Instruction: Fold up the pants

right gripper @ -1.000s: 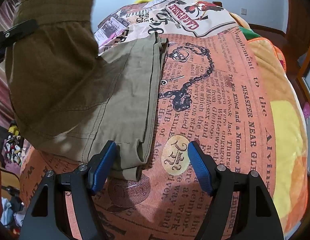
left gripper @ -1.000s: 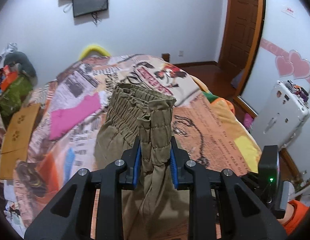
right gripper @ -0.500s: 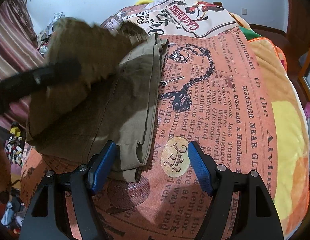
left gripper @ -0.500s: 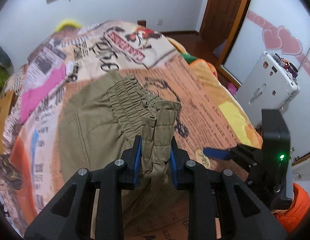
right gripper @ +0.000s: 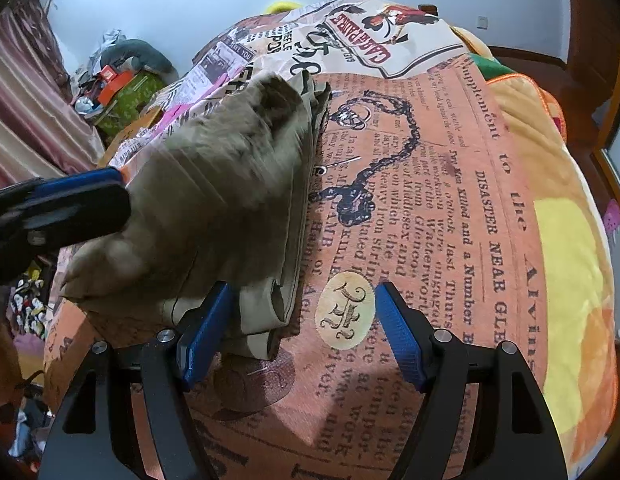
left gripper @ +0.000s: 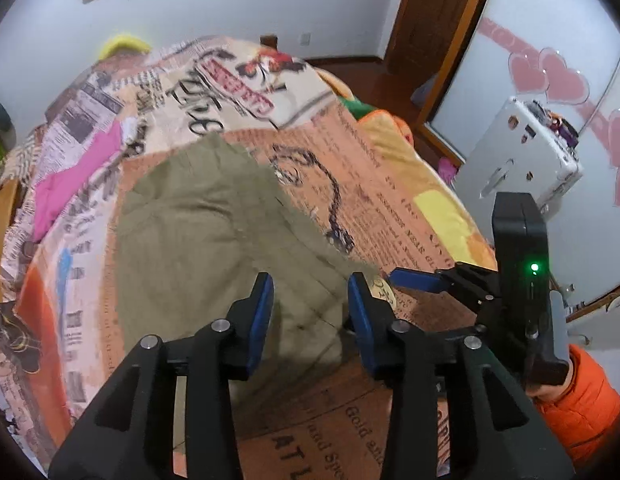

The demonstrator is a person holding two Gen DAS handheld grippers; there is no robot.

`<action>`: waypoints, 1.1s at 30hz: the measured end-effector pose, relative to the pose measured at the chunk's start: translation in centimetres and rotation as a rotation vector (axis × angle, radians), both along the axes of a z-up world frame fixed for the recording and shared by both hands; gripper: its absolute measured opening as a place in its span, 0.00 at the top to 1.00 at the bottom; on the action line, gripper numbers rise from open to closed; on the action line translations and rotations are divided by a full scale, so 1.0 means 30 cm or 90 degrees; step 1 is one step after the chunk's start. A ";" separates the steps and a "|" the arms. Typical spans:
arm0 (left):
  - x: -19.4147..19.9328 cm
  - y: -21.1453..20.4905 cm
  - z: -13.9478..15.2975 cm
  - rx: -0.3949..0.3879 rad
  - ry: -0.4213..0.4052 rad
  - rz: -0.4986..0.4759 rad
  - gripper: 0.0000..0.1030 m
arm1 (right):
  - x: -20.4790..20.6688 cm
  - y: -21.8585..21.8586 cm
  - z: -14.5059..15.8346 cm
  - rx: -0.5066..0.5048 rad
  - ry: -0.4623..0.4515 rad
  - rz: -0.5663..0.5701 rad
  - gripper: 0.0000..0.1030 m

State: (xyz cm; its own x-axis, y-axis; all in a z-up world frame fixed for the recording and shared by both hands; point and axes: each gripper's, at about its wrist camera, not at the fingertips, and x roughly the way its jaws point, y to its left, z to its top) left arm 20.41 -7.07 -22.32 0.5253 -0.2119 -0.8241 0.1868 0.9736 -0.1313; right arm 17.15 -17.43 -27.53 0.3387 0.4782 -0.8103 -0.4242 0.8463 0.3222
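The left gripper [left gripper: 310,312], which half a second earlier clamped the gathered waistband, now stands with its jaws parted and nothing between them; the cloth it carried has dropped onto the pants [left gripper: 214,232], whose upper layer shows motion blur in the right wrist view and is judged to be settling. This marks the fold as laid over and released. The right gripper [right gripper: 298,332] hovers with jaws spread wide and empty, its left pad at the near end of the folded legs, unchanged from before. The pants [right gripper: 230,200] lie as a doubled bundle on the printed bedspread [right gripper: 449,208]; in the right wrist view their long axis runs from about 6 o'clock toward 12 o'clock, leaning slightly to 1 o'clock, the leg ends nearest the camera.
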 end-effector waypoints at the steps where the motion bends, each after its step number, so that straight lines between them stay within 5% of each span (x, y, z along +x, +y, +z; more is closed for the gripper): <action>1: -0.007 0.016 0.018 0.001 -0.010 0.006 0.59 | -0.001 -0.004 0.006 -0.001 -0.004 -0.004 0.32; 6: -0.016 0.147 0.029 0.027 -0.030 0.062 0.51 | -0.001 -0.045 0.055 0.003 -0.032 -0.028 0.31; 10: -0.028 0.250 -0.069 0.046 0.022 0.093 0.51 | 0.005 -0.058 0.113 0.016 -0.058 -0.041 0.31; 17: -0.100 0.242 -0.177 0.107 0.036 0.092 0.50 | 0.009 0.023 0.193 0.030 -0.103 -0.010 0.31; 21: -0.135 0.236 -0.147 0.126 0.018 0.089 0.41 | 0.017 0.068 0.166 0.024 -0.100 0.008 0.31; 28: -0.184 0.331 -0.203 0.070 0.034 0.122 0.34 | 0.024 0.066 0.024 0.021 -0.029 0.020 0.31; 33: -0.167 0.347 -0.162 0.071 0.027 0.146 0.34 | 0.005 0.056 0.028 0.019 -0.038 0.024 0.31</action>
State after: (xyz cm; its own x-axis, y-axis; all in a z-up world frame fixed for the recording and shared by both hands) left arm 15.39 3.33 -27.19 0.5135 0.0018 -0.8581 -0.0436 0.9988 -0.0240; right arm 17.29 -15.76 -26.68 0.3673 0.5154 -0.7743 -0.4749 0.8197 0.3204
